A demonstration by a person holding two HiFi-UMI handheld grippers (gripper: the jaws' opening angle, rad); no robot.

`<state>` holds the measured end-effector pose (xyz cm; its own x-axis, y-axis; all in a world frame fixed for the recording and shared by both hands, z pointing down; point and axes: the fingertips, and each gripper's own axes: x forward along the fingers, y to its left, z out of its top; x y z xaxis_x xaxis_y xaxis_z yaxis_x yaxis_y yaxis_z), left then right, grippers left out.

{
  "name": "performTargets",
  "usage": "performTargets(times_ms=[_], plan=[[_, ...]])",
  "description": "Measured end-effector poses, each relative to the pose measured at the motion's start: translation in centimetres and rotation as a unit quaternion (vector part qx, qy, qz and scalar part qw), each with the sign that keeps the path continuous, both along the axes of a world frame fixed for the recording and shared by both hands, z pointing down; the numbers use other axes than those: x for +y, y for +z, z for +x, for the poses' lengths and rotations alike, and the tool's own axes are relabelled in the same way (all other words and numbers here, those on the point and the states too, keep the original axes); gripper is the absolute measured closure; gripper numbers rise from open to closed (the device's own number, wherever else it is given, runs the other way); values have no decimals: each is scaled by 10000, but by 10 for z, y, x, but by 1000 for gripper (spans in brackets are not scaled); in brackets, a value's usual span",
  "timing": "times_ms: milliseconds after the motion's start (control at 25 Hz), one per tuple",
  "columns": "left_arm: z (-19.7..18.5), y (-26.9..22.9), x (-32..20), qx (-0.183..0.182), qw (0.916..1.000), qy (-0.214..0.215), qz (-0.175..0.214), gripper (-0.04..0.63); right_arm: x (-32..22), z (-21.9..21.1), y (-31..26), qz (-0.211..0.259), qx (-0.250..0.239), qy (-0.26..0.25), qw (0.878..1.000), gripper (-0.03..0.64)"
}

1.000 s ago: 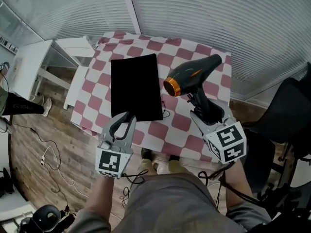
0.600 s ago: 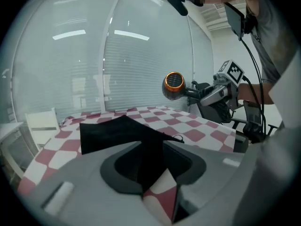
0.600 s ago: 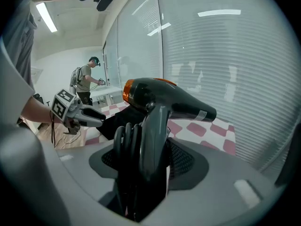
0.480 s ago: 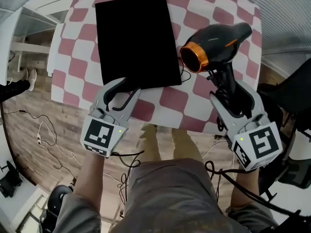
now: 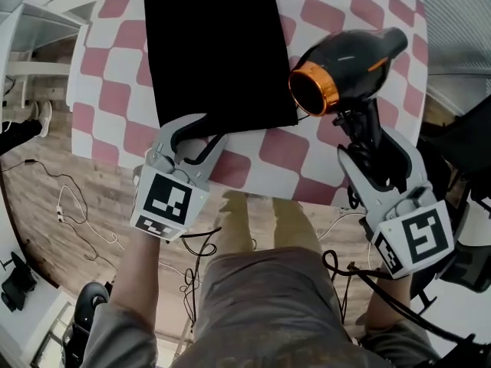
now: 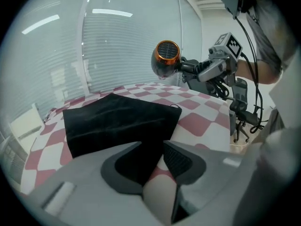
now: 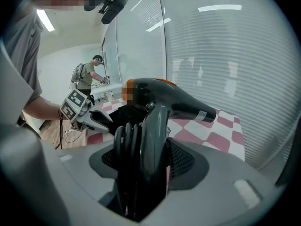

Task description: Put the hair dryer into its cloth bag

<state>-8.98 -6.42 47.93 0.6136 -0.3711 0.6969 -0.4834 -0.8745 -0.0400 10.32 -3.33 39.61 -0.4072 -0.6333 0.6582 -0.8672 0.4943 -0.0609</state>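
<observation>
The black cloth bag point(image 5: 219, 44) lies flat on the red-and-white checked table point(image 5: 284, 148). My left gripper point(image 5: 193, 138) is open at the bag's near edge, one jaw on each side of the near left corner. In the left gripper view the bag point(image 6: 117, 119) reaches in between the open jaws of the left gripper point(image 6: 153, 161). The black hair dryer point(image 5: 345, 56), with an orange ring at its mouth, hangs above the table's right part. My right gripper point(image 5: 364, 140) is shut on its handle. In the right gripper view the handle and coiled cord point(image 7: 123, 149) fill the right gripper point(image 7: 141, 159).
White furniture point(image 5: 42, 21) stands left of the table. Cables point(image 5: 69, 213) trail over the wooden floor. A black chair point(image 5: 460, 148) sits close on the right. A person point(image 7: 87, 76) stands at a desk far off.
My left gripper has advanced to the bag's near edge, and its jaws now straddle the corner. The right gripper still holds the dryer above the table's right part.
</observation>
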Motion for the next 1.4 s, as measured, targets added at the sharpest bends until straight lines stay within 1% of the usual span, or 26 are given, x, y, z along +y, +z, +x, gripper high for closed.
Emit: performTargets(times_ms=[80, 160, 240, 400, 480, 560, 640, 720, 760, 800, 880, 920, 960, 1080, 1120, 1280, 1320, 1400], plan=[[-3, 2, 2, -49, 9999, 85, -32, 474, 1, -1, 1, -15, -2, -7, 10000, 341], [-5, 2, 0, -15, 10000, 0, -71, 529, 2, -3, 1, -21, -16, -24, 10000, 341], [-4, 1, -1, 9, 9999, -67, -100, 552, 3, -4, 1, -13, -27, -36, 10000, 341], [-3, -4, 0, 206, 9992, -182, -301, 558, 4, -4, 2, -11, -37, -52, 10000, 341], [-4, -12, 0, 396, 9979, -218, -454, 557, 4, -5, 1, -1, -51, -77, 10000, 341], [-4, -24, -2, 664, 9955, -250, -627, 555, 5, -5, 0, -1, -65, -87, 9999, 341], [-3, -35, -2, 935, 9914, -190, -900, 551, 4, -5, -1, -16, -79, -77, 9999, 341], [0, -39, 6, 1048, 9860, 87, -1294, 543, 4, -5, 0, -32, -99, -77, 9999, 341], [1, -35, 12, 979, 9839, 293, -1465, 534, 4, -6, 0, -36, -107, -82, 9999, 341], [2, -28, 18, 801, 9831, 501, -1568, 534, 4, -7, 0, -38, -109, -89, 9999, 341], [1, -9, 28, 254, 9842, 823, -1548, 526, 5, -9, 1, -41, -106, -109, 9999, 341], [0, -2, 31, 38, 9848, 897, -1486, 526, 6, -10, 1, -41, -108, -120, 9999, 341], [-1, 3, 32, -73, 9855, 909, -1432, 525, 6, -11, 2, -39, -114, -131, 9998, 341], [-1, 4, 30, -41, 9871, 821, -1375, 531, 8, -11, 4, -49, -112, -146, 9998, 341], [-1, 3, 29, 5, 9870, 812, -1385, 552, 9, -11, 5, -64, -105, -147, 9998, 341], [-3, -11, 26, 360, 9858, 751, -1462, 561, 12, -12, 7, -115, -115, -160, 9997, 341], [-4, -14, 25, 397, 9857, 749, -1457, 560, 12, -12, 8, -119, -118, -165, 9997, 341], [-5, -13, 27, 304, 9855, 822, -1451, 548, 12, -12, 7, -128, -114, -171, 9997, 341]])
